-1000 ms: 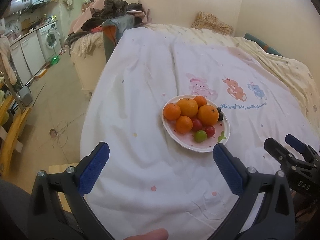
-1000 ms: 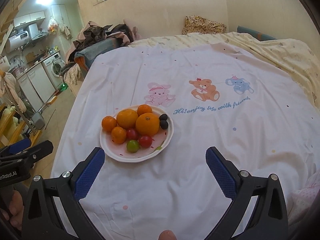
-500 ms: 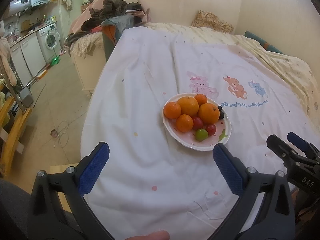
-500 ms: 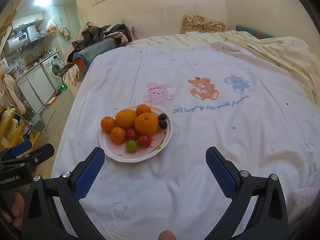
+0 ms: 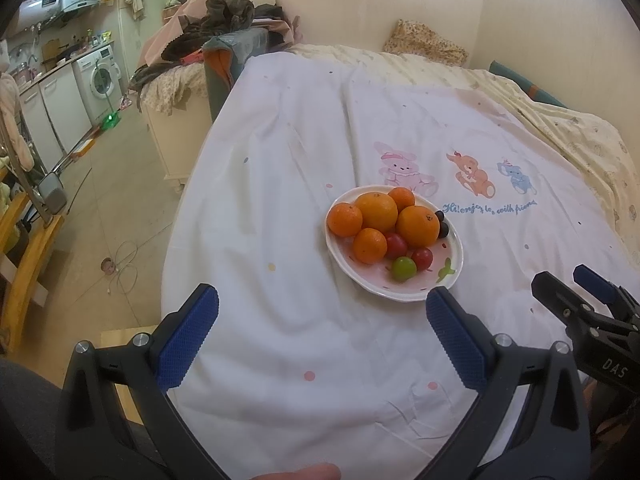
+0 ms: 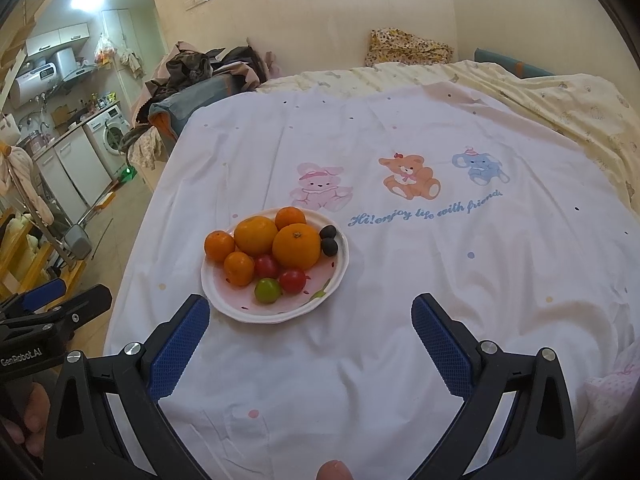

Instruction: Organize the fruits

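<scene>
**Fruit plate on the bed, both my grippers spread**

Since a second ago my views have crept slightly nearer the plate (image 6: 338, 280); my left gripper (image 5: 322, 322) and right gripper (image 6: 310, 330) hover released, grasping nothing; every fruit (image 6: 296, 246) lies on the plate, atop the white sheet (image 6: 440, 280); this fits sorting pending or finished alike.

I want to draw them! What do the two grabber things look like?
Both are black plastic clamps with two long fingers tipped in bumpy blue pads. The left gripper has white "GenRobot.AI" lettering on its side, seen from the right camera. The right gripper shows "DAS" in white. Silver screws dot the fingers.
</scene>
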`<action>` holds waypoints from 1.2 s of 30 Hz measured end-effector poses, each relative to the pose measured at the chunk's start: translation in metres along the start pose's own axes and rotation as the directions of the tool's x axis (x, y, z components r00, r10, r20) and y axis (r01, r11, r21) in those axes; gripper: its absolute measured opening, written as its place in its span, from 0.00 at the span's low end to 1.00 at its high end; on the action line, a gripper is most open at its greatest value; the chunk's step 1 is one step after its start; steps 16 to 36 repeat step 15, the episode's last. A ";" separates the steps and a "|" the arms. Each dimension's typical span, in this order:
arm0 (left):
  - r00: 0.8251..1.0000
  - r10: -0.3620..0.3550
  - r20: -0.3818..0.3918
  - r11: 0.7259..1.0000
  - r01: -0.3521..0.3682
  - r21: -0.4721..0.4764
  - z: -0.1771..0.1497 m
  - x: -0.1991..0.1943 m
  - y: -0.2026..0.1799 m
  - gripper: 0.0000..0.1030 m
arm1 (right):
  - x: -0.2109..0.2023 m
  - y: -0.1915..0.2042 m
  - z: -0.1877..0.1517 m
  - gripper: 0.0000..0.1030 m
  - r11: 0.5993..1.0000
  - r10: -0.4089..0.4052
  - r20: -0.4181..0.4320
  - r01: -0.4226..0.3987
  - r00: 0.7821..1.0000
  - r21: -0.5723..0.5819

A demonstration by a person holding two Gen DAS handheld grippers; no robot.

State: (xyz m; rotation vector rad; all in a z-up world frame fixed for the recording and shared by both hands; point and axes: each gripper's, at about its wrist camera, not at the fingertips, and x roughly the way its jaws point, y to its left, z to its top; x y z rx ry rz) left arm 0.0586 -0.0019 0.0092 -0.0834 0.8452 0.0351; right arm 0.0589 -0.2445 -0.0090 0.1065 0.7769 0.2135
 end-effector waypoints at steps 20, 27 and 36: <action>1.000 0.004 -0.008 1.000 -0.004 0.003 0.000 0.001 0.000 0.99 | 0.000 0.001 0.000 1.00 1.000 0.005 -0.007 -0.005 1.000 -0.006; 1.000 0.004 -0.008 1.000 -0.004 0.003 0.000 0.001 0.000 0.99 | 0.000 0.001 0.000 1.00 1.000 0.005 -0.007 -0.005 1.000 -0.006; 1.000 0.004 -0.008 1.000 -0.004 0.003 0.000 0.001 0.000 0.99 | 0.000 0.001 0.000 1.00 1.000 0.005 -0.007 -0.005 1.000 -0.006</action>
